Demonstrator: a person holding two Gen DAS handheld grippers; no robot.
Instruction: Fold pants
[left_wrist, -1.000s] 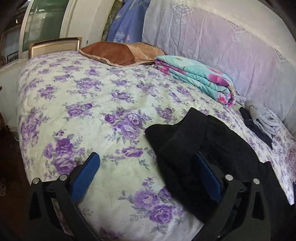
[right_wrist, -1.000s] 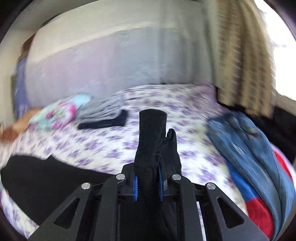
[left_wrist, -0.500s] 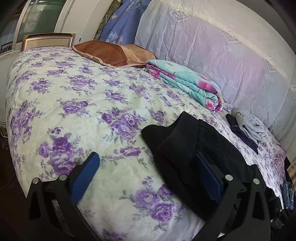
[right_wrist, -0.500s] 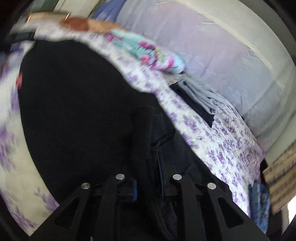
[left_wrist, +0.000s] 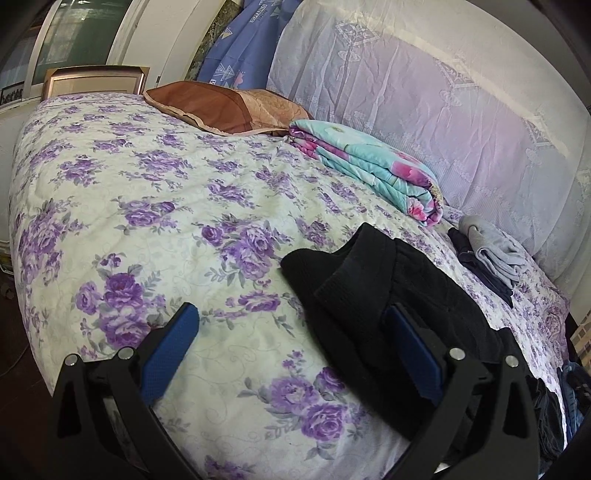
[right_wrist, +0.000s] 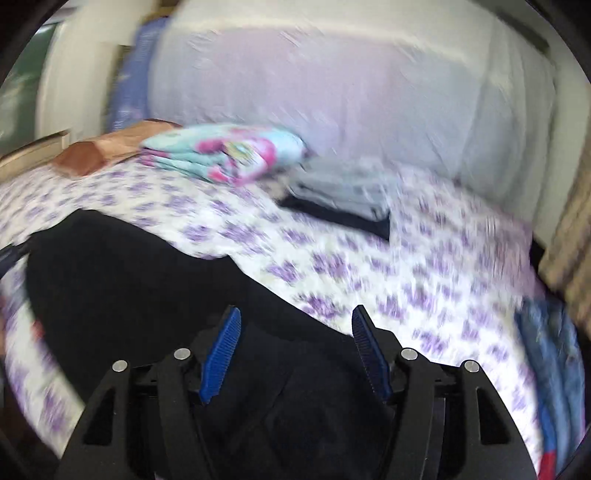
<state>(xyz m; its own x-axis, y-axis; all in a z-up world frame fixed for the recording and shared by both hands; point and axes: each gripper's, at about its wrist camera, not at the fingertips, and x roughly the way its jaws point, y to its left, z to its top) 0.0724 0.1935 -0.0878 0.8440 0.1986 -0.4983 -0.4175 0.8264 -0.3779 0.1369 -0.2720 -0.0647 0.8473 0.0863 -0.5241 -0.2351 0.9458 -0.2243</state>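
Black pants (left_wrist: 399, 295) lie bunched on the bed, both claws (left_wrist: 291, 354) (right_wrist: 295, 350) spread apart.

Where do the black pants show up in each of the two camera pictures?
Left wrist view: black pants lie lower right, around the left gripper's right finger.
Right wrist view: they fill the lower left, under the open right gripper.
Shared landmark: the folded turquoise blanket.

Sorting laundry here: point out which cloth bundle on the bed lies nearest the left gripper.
The black pants. They lie against the left gripper, its right finger on them; the turquoise blanket and grey clothes sit farther back by the headboard.
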